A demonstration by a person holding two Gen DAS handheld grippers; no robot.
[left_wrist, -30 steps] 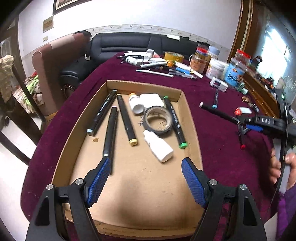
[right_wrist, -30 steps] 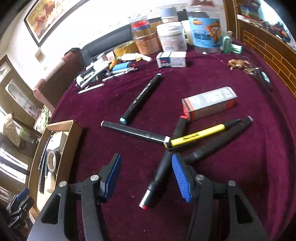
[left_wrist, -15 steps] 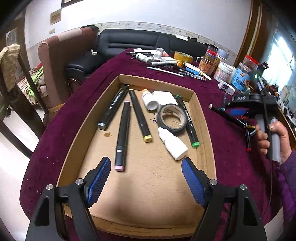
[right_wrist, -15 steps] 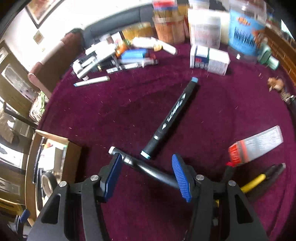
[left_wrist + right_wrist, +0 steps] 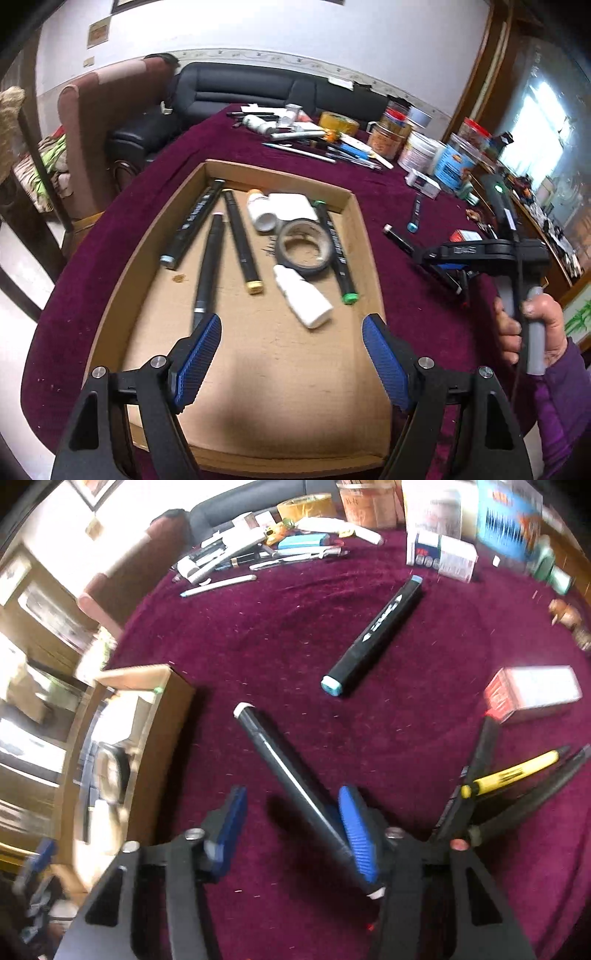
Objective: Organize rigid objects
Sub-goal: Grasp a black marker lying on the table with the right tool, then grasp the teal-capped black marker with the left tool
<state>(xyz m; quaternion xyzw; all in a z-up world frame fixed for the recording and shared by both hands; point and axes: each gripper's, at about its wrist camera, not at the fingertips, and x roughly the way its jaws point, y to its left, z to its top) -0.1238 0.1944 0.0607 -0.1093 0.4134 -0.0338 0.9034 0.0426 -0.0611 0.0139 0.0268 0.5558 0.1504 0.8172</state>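
A: Which step are we at?

B: Pick-up, I'd say. The right gripper [image 5: 291,827] is down over the white-capped black marker [image 5: 291,775] on the maroon cloth [image 5: 258,635]. Jaws have just been closing, marker btwn them, running from 11 o'clock to 5. The right-hand pad looks to be against the barrel; the other still has a gap, so not clamped yet.

A: And the left gripper [image 5: 291,354]?

B: Jaws apart, nothing in them, hanging over the near bare part of the cardboard tray [image 5: 354,206]. Tray's at abt 9 o'clock from the right gripper.

A: What's next, then?

B: Prob. finish the squeeze, lift, carry it over to the tray beside the other markers. The marker sits skewed across the jaws, so it may swivel as they shut.

A: Any writing you can read?

B: Not much. The blue-capped marker [image 5: 373,638] at 1 o'clock has white print w/ arrowheads, unreadable. Red-and-white box [image 5: 532,694] at 2 o'clock: text blurred. The right gripper body [image 5: 476,251] carries pale letters I can't make out.
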